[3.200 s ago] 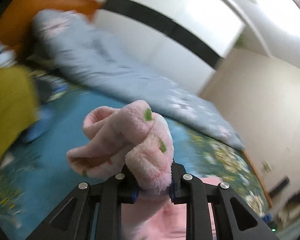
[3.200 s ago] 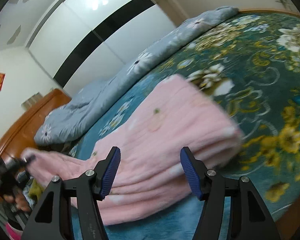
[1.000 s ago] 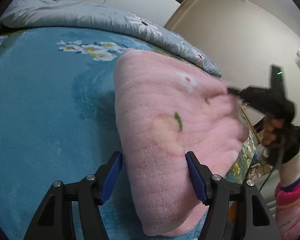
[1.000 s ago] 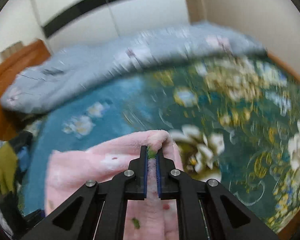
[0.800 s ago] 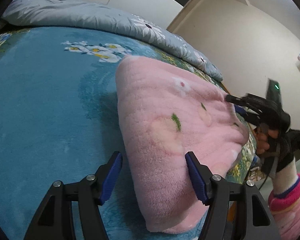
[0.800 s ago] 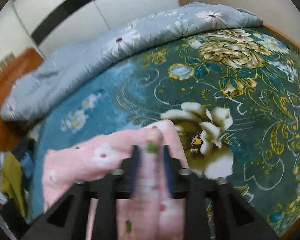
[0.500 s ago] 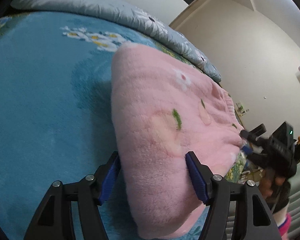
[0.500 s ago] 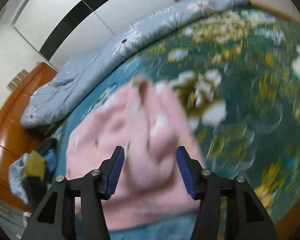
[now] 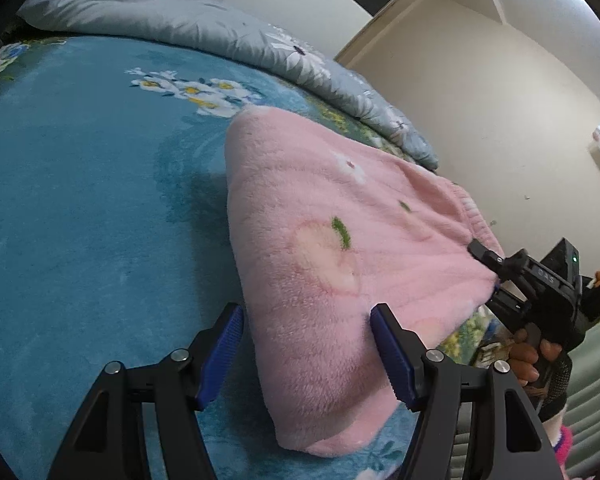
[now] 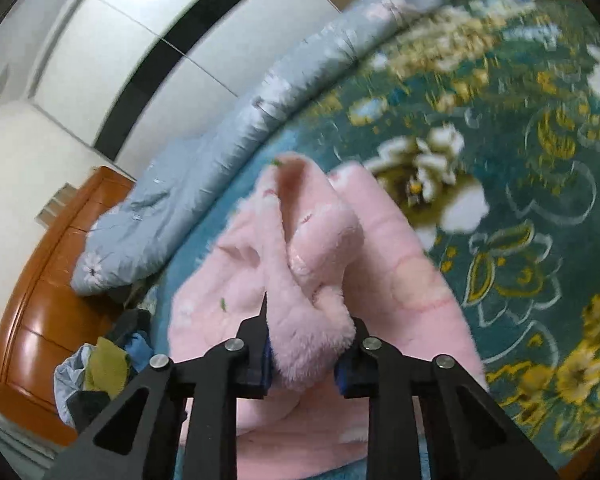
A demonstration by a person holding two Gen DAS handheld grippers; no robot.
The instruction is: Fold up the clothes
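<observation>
Two tongs: right tongs (image 10: 306,354) just closed, clamping pink fleece garment (image 10: 320,280); left tongs (image 9: 306,350) apart beside grey quilt (image 9: 188,20).

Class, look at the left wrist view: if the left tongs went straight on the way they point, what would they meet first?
Most likely the pink fleece garment: its near folded edge already lies between the open left tongs, on the blue floral bedspread. Depth is uncertain.

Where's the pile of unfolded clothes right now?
In the right wrist view, the pile of clothes sits at the lower left, against the wooden headboard, below the grey quilt and left of the pink garment.
</observation>
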